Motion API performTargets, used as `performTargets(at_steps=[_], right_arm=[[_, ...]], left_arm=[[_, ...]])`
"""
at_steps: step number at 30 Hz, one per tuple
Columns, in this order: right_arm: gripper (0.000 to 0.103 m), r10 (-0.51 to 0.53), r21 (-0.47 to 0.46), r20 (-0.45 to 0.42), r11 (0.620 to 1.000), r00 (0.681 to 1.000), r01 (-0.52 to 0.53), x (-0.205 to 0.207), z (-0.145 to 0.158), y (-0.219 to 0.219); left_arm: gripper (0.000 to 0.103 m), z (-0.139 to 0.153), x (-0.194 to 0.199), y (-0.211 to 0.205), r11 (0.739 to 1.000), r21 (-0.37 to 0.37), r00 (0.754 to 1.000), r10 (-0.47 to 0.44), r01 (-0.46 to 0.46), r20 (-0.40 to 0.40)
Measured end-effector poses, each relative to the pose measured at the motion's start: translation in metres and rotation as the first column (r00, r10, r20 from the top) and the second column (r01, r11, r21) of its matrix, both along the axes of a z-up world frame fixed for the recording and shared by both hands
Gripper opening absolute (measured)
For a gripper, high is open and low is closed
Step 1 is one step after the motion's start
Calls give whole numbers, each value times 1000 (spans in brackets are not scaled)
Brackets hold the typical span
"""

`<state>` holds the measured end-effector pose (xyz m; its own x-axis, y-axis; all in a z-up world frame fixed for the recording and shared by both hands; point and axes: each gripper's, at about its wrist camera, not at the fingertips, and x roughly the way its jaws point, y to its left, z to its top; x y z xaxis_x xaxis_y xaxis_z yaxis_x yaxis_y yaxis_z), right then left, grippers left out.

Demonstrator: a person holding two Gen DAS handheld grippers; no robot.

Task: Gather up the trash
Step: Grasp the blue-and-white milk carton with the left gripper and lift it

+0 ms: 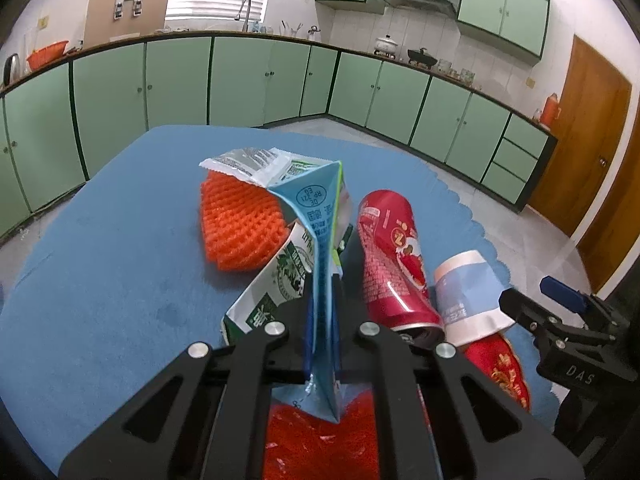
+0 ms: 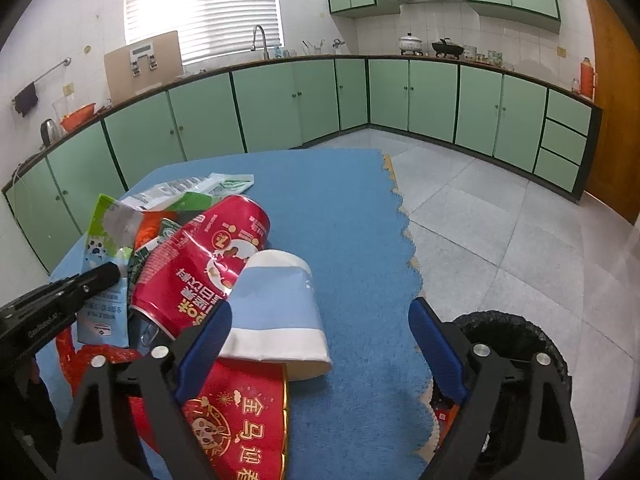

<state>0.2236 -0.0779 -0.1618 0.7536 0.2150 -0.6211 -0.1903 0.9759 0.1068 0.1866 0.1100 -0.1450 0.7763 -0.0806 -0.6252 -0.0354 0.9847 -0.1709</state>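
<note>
My left gripper (image 1: 323,280) is shut on a flattened blue and white milk carton (image 1: 316,208), which stands on edge between its fingers above the blue mat (image 1: 120,280). An orange foam net (image 1: 240,228) lies just left of the carton. To its right lies a dented red can (image 1: 392,256), then a paper cup (image 1: 468,296) on its side. My right gripper (image 2: 320,340) is open, with the paper cup (image 2: 276,304) lying partly between its fingers (image 2: 208,336) but not pressed. A red envelope (image 2: 240,420) lies under the cup. In the right wrist view the left gripper (image 2: 110,272) shows at the left edge with the carton (image 2: 102,240).
A black-lined trash bin (image 2: 516,344) stands beside the table's right edge, below my right gripper. A silver-green wrapper (image 2: 192,190) lies behind the pile. Bare blue mat (image 2: 340,208) stretches beyond the trash. Green kitchen cabinets (image 2: 432,96) line the walls.
</note>
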Motion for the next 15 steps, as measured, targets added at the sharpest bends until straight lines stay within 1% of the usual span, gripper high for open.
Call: performTargets(at_steps=[5,9,15], right_arm=[[87,0,-1,-16,1000,1000,0,5,-6,0],[87,9,12,-46,1000,999,-8,9,-12,0],[87,8,19,-21,1000,1000,-8,-3,-1,-10]], left_arm=[[6,-3,1,-6,1000,26,1000,-9,9,-9],[6,-4,1,-6,999,35,1000,-10,11,-11],[6,-3,2,-8,999,31,1000,-8,8,-12]])
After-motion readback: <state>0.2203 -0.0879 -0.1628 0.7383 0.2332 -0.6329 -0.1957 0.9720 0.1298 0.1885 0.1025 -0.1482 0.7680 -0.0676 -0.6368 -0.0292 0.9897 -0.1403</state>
